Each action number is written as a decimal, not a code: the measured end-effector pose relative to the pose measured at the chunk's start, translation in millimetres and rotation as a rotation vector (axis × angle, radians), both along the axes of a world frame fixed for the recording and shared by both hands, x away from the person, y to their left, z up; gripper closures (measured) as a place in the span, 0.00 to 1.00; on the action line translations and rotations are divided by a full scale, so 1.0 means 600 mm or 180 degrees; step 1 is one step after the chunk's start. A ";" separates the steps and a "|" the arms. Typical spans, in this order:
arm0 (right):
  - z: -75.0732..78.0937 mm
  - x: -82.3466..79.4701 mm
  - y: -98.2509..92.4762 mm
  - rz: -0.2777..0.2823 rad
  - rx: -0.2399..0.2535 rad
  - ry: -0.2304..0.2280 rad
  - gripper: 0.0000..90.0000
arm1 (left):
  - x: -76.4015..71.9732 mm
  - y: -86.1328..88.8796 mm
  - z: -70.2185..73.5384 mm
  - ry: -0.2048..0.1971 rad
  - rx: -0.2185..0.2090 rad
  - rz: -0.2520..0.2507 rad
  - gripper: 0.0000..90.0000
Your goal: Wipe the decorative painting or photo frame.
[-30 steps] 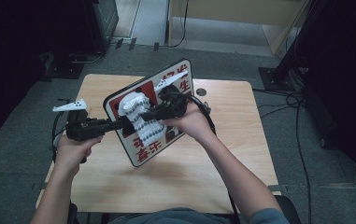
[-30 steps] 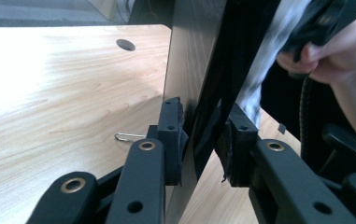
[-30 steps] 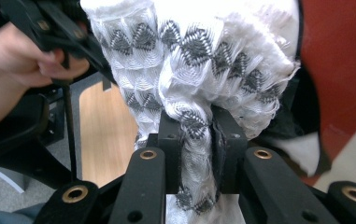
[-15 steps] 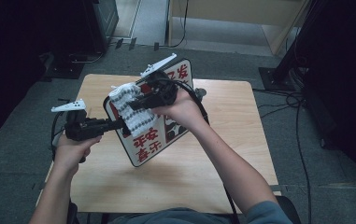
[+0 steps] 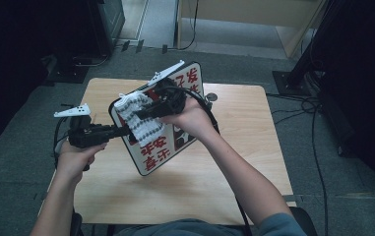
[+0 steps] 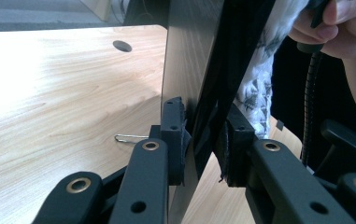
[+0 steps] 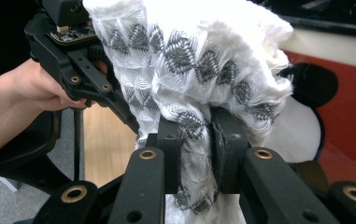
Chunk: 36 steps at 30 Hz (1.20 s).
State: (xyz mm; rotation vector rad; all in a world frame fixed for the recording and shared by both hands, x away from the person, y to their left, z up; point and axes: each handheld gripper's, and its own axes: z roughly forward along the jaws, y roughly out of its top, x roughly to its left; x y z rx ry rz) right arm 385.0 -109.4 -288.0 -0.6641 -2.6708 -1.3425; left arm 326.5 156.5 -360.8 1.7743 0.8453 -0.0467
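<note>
A sign board (image 5: 156, 153) with red, white and black panels and printed characters is held tilted above the table. My left gripper (image 5: 126, 131) is shut on its lower-left edge; up close its pads press both faces of the board (image 6: 189, 56) at the left gripper (image 6: 203, 135). My right gripper (image 5: 143, 114) is shut on a white cloth (image 5: 137, 120) with a grey zigzag pattern, which lies against the board's upper left face. In the right gripper view the cloth (image 7: 189, 56) bunches between the right gripper (image 7: 196, 140) pads, with the red board (image 7: 348, 93) behind.
The wooden table (image 5: 234, 162) has a round cable hole (image 5: 211, 97) near its far edge. A small wire clip (image 6: 129, 138) lies on the wood under the board. Cables (image 5: 318, 108) trail over the floor at the right, and dark cabinets stand at the back left.
My right gripper has carried the cloth up and to the left across the board's face. The left gripper has kept its hold on the board's edge in the same place.
</note>
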 end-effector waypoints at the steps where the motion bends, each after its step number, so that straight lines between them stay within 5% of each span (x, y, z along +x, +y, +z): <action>1: -0.001 0.000 0.000 -0.0002 -0.0007 -0.0002 0.85 | 0.000 0.000 0.000 -0.0001 0.0002 -0.0003 0.84; 36: -0.070 -0.008 -0.015 0.0001 -0.0052 0.0191 0.85 | 0.001 0.000 0.000 0.0020 -0.0021 0.0002 0.83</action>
